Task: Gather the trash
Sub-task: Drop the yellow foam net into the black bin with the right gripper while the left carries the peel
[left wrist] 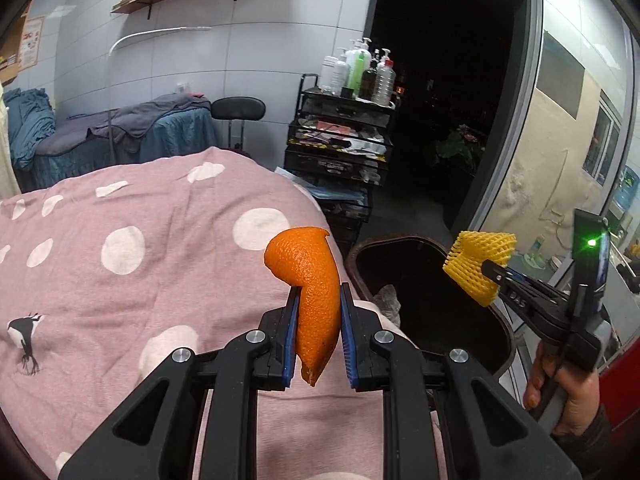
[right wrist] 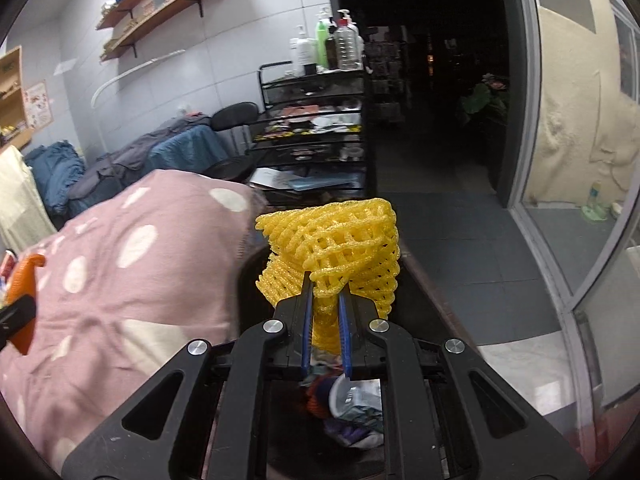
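My left gripper (left wrist: pixel 319 294) is shut on an orange peel (left wrist: pixel 310 276), held above the edge of a pink spotted bedcover (left wrist: pixel 120 272). To its right, my right gripper (left wrist: pixel 486 268) is shut on a yellow foam fruit net (left wrist: pixel 478 258) and hangs over a dark open trash bin (left wrist: pixel 432 276). In the right wrist view the right gripper (right wrist: pixel 326 280) pinches the yellow net (right wrist: pixel 336 240) over the bin (right wrist: pixel 248 280), where crumpled wrappers (right wrist: pixel 348 400) lie. At that view's left edge, the orange peel (right wrist: pixel 24 284) shows in the left gripper.
A black wire cart (left wrist: pixel 340 148) topped with bottles (left wrist: pixel 360 72) stands behind the bin, beside a dark doorway (left wrist: pixel 440 80). A glass door (right wrist: pixel 560 200) runs along the right. A black stool (left wrist: pixel 238 110) and a blue-draped bed (left wrist: pixel 120 140) sit by the tiled wall. A hand (left wrist: pixel 568 396) holds the right gripper.
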`<state>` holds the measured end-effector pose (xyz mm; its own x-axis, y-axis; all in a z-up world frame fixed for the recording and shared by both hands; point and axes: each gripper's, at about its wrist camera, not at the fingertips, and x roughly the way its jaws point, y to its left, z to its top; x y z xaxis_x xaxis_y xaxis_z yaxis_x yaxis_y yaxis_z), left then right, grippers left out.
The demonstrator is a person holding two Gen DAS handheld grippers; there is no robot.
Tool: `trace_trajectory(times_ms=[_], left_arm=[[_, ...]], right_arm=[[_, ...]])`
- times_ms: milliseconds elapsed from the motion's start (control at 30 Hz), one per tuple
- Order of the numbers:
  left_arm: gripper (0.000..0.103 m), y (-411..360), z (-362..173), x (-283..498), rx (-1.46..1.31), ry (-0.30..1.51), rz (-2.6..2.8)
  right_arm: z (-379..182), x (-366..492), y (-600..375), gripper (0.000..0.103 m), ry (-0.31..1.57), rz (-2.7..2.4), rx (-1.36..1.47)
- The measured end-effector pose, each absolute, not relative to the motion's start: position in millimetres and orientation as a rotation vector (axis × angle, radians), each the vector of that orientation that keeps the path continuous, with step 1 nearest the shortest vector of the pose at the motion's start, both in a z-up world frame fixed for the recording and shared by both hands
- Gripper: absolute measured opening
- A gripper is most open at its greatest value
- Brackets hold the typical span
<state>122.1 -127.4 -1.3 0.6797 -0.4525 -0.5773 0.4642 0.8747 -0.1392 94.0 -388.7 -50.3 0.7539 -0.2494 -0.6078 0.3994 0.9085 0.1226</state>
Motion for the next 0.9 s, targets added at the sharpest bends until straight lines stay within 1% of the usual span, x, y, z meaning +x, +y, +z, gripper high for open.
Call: trace_trajectory(times_ms=[467,533,600,633,667,700,733,800,900], left_arm=[[0.019,-153.4,-7.3,128.2,0.047,0.672,-0.568],[0.019,-156.9,-8.2,129.3,0.055,0.677,-0.574],[0.019,-160.9,-8.9,128.7,0.061,0.679,-0.578],[0.019,-161.8,-9.3,128.3,0.064,0.679,-0.580],[0.019,-163.3,-9.5,128.4,0.067,0.678,-0.584],[0.019,-163.7,-9.4,128.9,0.068,0.678,-0.587],[0.019,-164.9,-9.3,128.7,0.070,0.677,-0.589],[0.019,-168.0,-8.7,129.0,0.072,0.677,-0.595],[0.019,-173.0,-8.2,131.1,0.078,0.677,-0.608]], right_arm=[[-91.9,115.7,-410.7,0.012,0.747,-0.428,0.200],[-94.9,117.7,-410.4,0.021,0.757,-0.433,0.207],[-96.1,117.9,-411.7,0.041,0.754,-0.430,0.226],[-96.1,116.3,-411.9,0.047,0.747,-0.433,0.230],[-95.5,113.2,-411.9,0.059,0.734,-0.441,0.232],[-94.9,111.5,-412.2,0.063,0.729,-0.443,0.232],[-95.2,112.6,-412.0,0.064,0.728,-0.445,0.232],[-93.5,109.5,-412.9,0.072,0.720,-0.454,0.241],[-90.4,100.9,-415.0,0.080,0.698,-0.462,0.275]])
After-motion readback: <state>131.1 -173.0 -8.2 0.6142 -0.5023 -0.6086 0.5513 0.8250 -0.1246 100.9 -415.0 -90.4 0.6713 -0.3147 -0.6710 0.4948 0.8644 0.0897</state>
